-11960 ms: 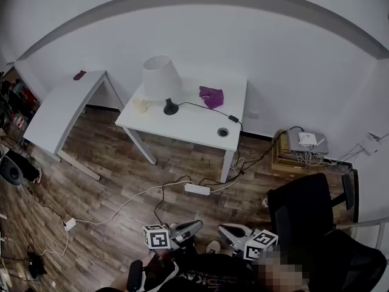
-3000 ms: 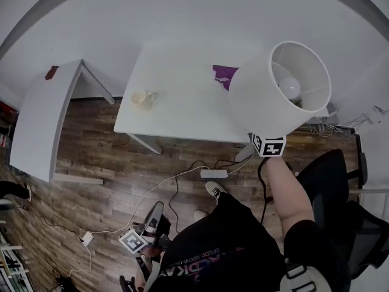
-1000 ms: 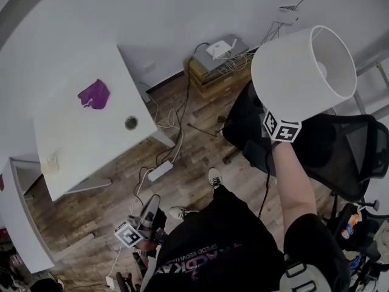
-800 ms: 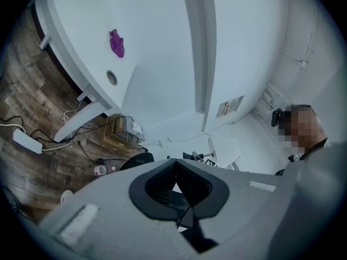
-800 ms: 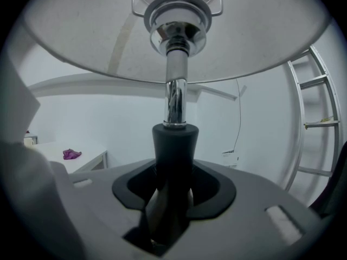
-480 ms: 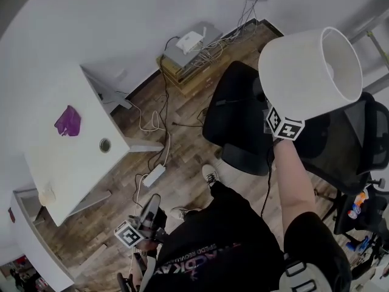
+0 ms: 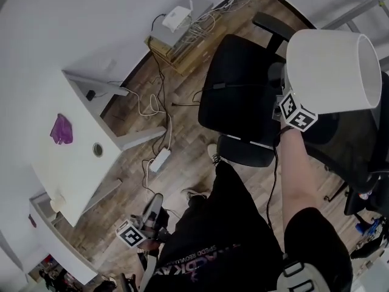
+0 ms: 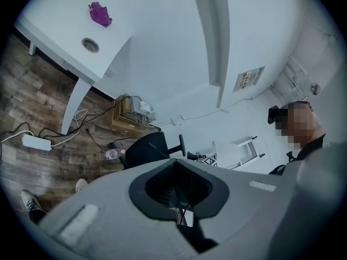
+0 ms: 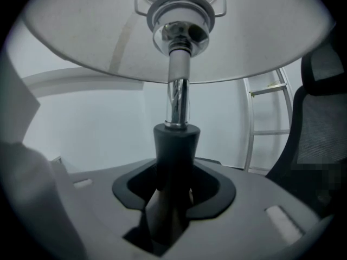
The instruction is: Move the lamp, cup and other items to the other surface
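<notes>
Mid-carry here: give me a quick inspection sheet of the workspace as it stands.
Surface: white desk, cable hole in its top.
Job's things: lamp held in the air above the chair; cup and purple item on the desk.
Clutter: router box against the wall.
Grippers: right gripper shut on the lamp's dark stem; left gripper jaws together, empty, held low.
Cables: power strip and loose leads on the floor beside the desk; lamp cord hangs below the right gripper.
Surroundings: black office chair, wood floor.
</notes>
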The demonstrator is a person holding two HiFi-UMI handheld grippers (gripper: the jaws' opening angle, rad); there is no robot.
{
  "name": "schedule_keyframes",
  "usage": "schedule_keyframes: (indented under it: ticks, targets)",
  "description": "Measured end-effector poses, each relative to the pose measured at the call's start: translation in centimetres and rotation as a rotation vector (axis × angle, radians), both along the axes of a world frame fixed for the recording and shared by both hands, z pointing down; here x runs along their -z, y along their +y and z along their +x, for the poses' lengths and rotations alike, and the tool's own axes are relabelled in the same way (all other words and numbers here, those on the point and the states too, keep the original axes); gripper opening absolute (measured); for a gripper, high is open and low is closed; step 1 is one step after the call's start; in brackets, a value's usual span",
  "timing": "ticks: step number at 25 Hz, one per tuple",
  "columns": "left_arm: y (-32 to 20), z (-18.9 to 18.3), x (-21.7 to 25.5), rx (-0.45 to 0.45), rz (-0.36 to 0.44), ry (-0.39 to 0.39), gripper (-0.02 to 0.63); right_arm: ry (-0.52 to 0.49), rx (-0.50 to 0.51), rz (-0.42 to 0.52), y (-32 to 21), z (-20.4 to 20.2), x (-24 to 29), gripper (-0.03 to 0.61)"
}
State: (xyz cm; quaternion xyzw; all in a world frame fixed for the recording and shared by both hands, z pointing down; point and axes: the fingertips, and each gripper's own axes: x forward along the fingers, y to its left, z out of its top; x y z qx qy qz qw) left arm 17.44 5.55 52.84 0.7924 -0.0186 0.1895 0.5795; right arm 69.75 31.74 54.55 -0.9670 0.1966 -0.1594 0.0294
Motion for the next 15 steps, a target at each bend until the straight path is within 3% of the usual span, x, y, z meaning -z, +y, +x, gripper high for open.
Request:
schedule_keyframes:
  ticks: [7,15]
  targets:
    - [2.9,1.5,-2.4,-0.103,-0.002,-0.102,-0.005,-0.077,-0.092,0.022,4.3,0.8,-7.4,0.160]
    - [6.3,0.9,-5.3,-0.172,0.036,-0.218,-0.005,-0.128,-0.125,0.029,7.9,1.6,-15.8,0.160]
